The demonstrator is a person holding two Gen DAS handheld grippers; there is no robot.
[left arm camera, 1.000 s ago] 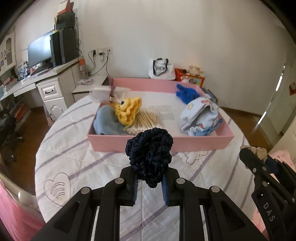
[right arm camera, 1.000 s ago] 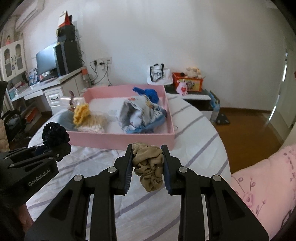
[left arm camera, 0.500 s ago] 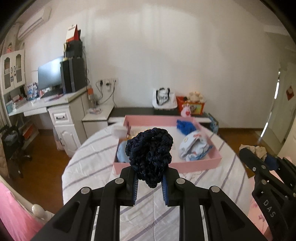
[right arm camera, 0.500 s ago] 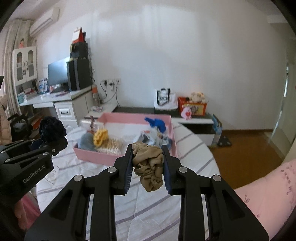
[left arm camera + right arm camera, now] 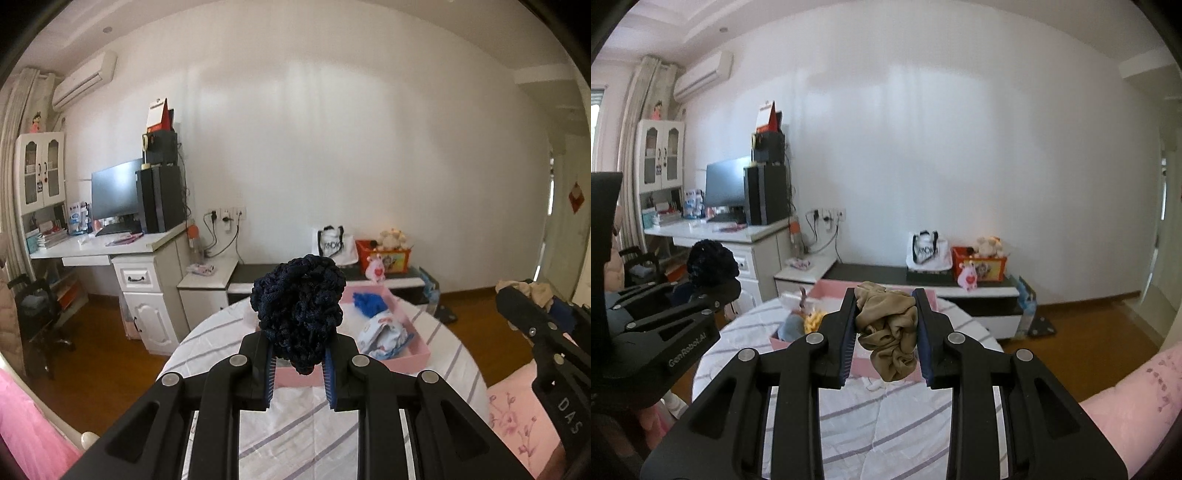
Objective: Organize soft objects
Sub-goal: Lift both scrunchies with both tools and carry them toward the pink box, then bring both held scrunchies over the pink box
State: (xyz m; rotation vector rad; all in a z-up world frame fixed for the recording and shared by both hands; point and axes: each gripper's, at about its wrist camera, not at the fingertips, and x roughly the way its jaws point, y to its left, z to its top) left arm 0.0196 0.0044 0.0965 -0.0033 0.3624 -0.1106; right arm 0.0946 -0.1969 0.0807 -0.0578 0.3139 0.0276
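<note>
My left gripper (image 5: 298, 363) is shut on a dark navy knitted scrunchie (image 5: 299, 310), held high above the round table with the striped white cloth (image 5: 295, 435). My right gripper (image 5: 886, 332) is shut on a tan scrunchie (image 5: 888, 328), also held above the table. The pink tray (image 5: 413, 354) stands at the table's far side and holds a blue item (image 5: 369, 302) and a patterned white cloth (image 5: 386, 332). In the right wrist view the tray (image 5: 827, 288) also shows a yellow knitted item (image 5: 814, 319). The tray's middle is hidden behind the held scrunchies.
A white desk (image 5: 129, 247) with a monitor (image 5: 114, 195) stands at the left. A low dark cabinet (image 5: 388, 277) along the wall carries a white bag (image 5: 332, 245) and a red toy box (image 5: 384, 254). Pink bedding (image 5: 1137, 391) lies at the right.
Both grippers have risen and pulled back from the tray, each still holding its scrunchie. The tray now looks smaller and farther, and more of the room shows.
</note>
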